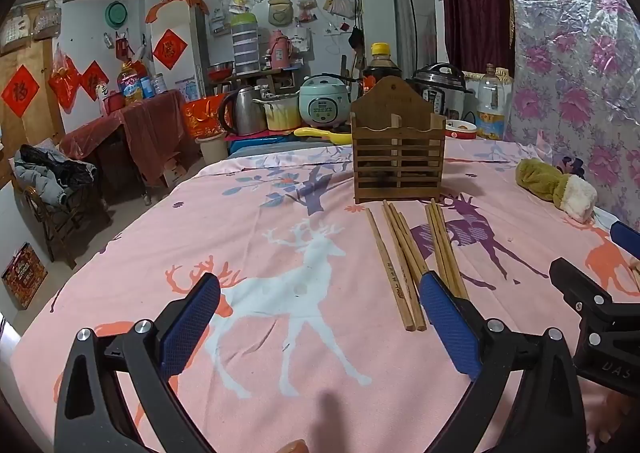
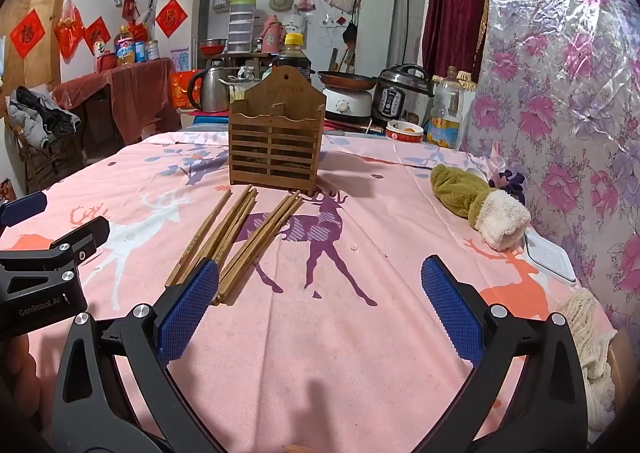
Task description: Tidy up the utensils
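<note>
I have both grippers low over the cloth [image 1: 280, 373], neither holding anything. The left gripper [image 1: 320, 327] has its fingers spread wide, blue pads facing each other across bare cloth and a white deer print. The chopsticks [image 1: 404, 265] lie flat just ahead of my left gripper's right finger [image 1: 448, 325], whose tip covers the near ends of the rightmost ones. They run away from me toward the holder [image 1: 398, 149], which stands upright on the cloth straight beyond their far ends, close to them but I cannot tell if touching.

The right gripper [image 2: 320, 311] is also spread wide, with only cloth and a purple deer print between its pads. From this side the chopsticks [image 2: 236, 237] sit ahead of its left finger [image 2: 188, 309], the near ends at or just under that fingertip, fanning toward the holder [image 2: 275, 141] ahead and left of the gap. I count about seven sticks in two loose groups, one lying apart on the left.

A green plush [image 2: 476, 201] lies well off to the right of the right finger, and a white lid [image 2: 550, 257] sits beyond it by the wall. The two grippers are side by side, each showing in the other's view
</note>
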Demonstrator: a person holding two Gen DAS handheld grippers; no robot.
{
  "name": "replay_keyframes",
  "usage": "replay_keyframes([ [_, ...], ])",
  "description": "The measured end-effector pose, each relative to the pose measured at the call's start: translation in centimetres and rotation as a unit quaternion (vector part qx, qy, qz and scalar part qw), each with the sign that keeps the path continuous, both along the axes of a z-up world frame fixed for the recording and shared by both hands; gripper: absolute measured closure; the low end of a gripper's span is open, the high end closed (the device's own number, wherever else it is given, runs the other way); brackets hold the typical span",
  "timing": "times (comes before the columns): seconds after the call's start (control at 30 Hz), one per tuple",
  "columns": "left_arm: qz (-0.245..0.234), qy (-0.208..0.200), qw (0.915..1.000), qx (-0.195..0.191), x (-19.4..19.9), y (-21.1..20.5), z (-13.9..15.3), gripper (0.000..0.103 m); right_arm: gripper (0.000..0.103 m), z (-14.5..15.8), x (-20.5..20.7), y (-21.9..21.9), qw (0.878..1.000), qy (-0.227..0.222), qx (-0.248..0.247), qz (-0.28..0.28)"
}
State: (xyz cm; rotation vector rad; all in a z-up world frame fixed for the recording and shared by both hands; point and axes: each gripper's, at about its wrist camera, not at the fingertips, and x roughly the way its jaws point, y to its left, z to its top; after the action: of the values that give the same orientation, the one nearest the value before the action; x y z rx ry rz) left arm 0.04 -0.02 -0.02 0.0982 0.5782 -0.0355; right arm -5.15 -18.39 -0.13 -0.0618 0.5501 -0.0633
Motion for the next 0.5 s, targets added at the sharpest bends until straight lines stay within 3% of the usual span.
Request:
replay_keyframes([
  [0.5, -0.028, 0.002, 0.9996, -0.007, -0.06, -0.35, 0.17, 0.005, 0.006, 0.04, -0.05, -0.03, 1.0, 0.0, 0.0, 0.0],
])
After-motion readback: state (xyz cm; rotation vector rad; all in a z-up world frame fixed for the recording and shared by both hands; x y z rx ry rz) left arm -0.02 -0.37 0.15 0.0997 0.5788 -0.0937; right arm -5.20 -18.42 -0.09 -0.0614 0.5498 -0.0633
